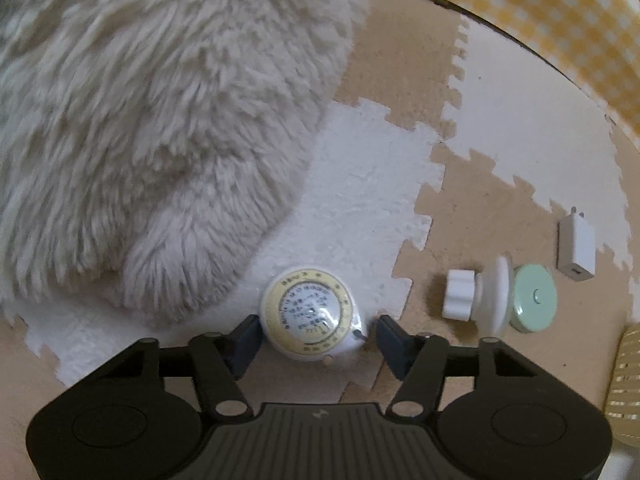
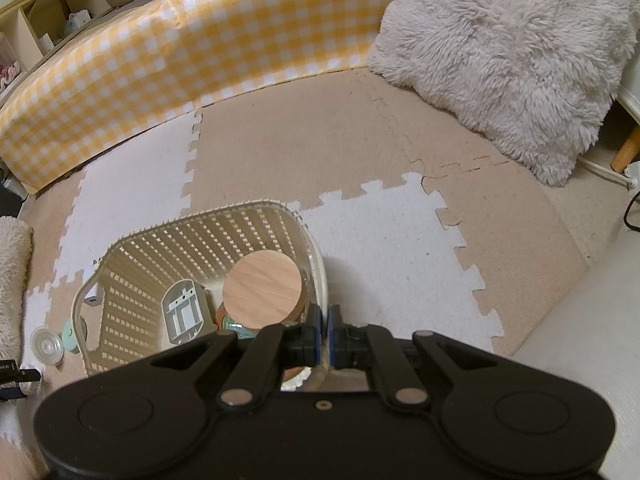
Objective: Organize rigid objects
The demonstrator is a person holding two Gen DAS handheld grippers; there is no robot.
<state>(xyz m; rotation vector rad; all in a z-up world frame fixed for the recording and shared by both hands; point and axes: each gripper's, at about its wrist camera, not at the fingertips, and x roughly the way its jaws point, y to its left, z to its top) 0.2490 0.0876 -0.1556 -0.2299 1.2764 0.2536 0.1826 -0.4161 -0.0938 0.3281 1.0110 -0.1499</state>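
Observation:
A round white and yellow tape measure (image 1: 310,314) lies on the foam floor mat between the fingers of my left gripper (image 1: 318,332). The left pad touches its side; the right pad stands a small gap from its pull tab. To the right lie a white knob with a suction disc (image 1: 476,296), a mint round disc (image 1: 534,298) and a white charger (image 1: 576,246). My right gripper (image 2: 325,328) is shut on the right rim of the cream lattice basket (image 2: 132,264). Inside the basket are a jar with a wooden lid (image 2: 262,290) and a grey-white plastic piece (image 2: 182,314).
A fluffy cream cushion (image 1: 152,120) presses close on the left of the tape measure. A yellow checked padded wall (image 2: 180,48) borders the mat at the back. The basket's corner (image 1: 626,384) shows at the right edge of the left wrist view.

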